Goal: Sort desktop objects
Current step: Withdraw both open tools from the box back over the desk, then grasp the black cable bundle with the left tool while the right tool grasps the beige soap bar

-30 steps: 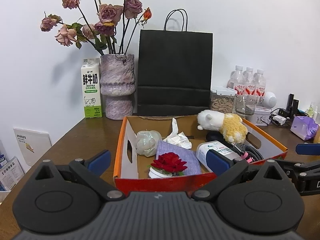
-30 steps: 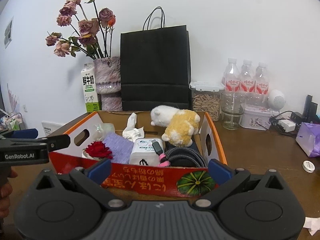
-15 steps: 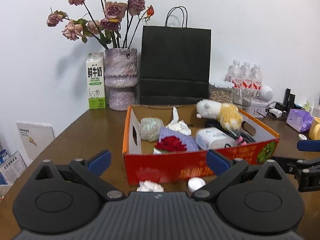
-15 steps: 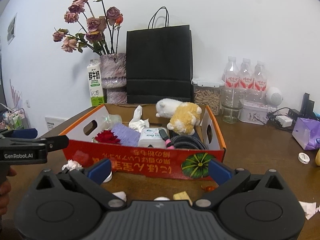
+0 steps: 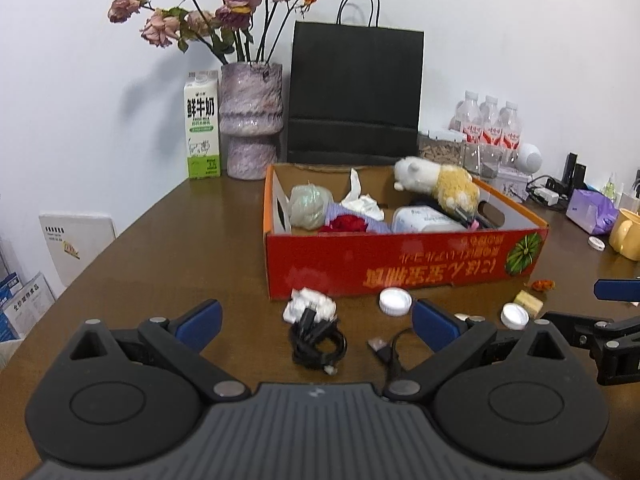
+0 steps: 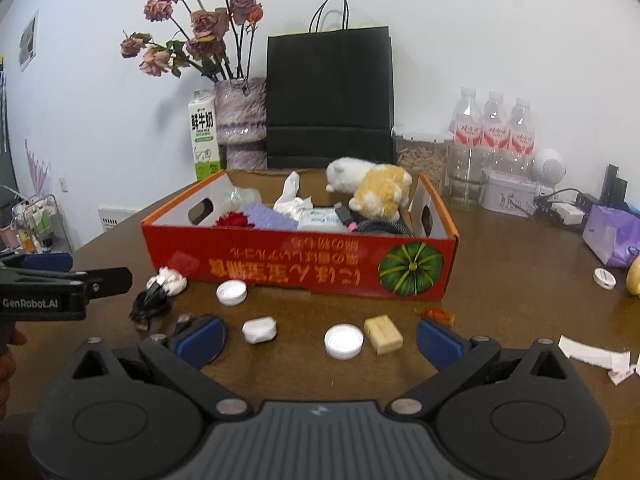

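While both tools hang low over the wooden table (image 5: 168, 240), the left gripper (image 5: 316, 322) has its blue pads spread wide w/ nothing between them; the right gripper (image 6: 322, 336) is likewise agape and empty; from the right wrist cam the left tool shows at the frame's left edge, a hand (image 6: 8, 344) just visible under it. The red cardboard box (image 6: 304, 268) sits mid-table, printing upside down, a pumpkin picture at its front right corner; inside — a plush toy (image 6: 372, 188), crumpled tissue (image 6: 294, 200), a red rose (image 5: 349, 224), a purple cloth (image 6: 266, 216), a white pack and a black cable. Loose items lie on the table in front of the box: a black coiled cable (image 5: 318, 340) touching a wad of white paper (image 5: 308, 306), a USB plug (image 5: 378, 346), a white cap (image 6: 231, 292) close to the box front, another white cap (image 6: 344, 341) nearer the right gripper, a tan block (image 6: 383, 334) just beside it, a small white wrapped piece (image 6: 259, 330), an orange scrap (image 6: 436, 314). Behind the box stand a black paper bag (image 5: 354, 92), a vase of dried roses (image 5: 250, 120) and a milk carton (image 5: 202, 126); bottles, jars & a purple pack sit at right.
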Tool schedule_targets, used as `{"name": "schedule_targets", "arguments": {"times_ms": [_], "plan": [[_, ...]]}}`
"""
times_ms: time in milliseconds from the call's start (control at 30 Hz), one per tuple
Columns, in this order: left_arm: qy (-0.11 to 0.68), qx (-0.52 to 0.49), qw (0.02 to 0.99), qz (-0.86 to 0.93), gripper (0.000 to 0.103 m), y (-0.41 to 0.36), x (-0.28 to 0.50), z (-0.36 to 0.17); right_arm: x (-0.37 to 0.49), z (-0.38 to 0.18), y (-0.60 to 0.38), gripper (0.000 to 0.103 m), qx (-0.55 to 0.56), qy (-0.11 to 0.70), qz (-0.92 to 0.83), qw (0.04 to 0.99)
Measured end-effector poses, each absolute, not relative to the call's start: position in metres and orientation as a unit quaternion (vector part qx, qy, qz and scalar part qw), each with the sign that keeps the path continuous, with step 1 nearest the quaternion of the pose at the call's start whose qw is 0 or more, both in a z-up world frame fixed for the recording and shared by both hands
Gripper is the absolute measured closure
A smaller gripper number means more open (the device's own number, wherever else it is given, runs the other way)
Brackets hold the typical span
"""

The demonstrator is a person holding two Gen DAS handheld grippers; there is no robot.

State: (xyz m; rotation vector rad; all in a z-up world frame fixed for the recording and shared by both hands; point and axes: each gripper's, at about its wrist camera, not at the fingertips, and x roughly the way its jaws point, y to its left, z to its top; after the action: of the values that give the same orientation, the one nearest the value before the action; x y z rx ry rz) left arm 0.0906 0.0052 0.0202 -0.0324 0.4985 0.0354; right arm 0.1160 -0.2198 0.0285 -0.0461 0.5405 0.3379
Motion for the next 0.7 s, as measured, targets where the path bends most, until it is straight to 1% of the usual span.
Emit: {"name": "schedule_targets", "arguments": {"times_ms": [400, 700], "plan": [[0.273, -0.022, 0.962, 0.019, 0.000, 0.011, 0.086, 0.006, 0.114, 0.015, -0.217, 0.000, -0.029, 0.294, 0.160, 0.942], [0.288, -0.025, 0.957, 0.034, 0.000, 0.017, 0.104, 0.001, 0.130, 0.008, -0.226, 0.000, -0.033, 0.304, 0.138, 0.942]]}}
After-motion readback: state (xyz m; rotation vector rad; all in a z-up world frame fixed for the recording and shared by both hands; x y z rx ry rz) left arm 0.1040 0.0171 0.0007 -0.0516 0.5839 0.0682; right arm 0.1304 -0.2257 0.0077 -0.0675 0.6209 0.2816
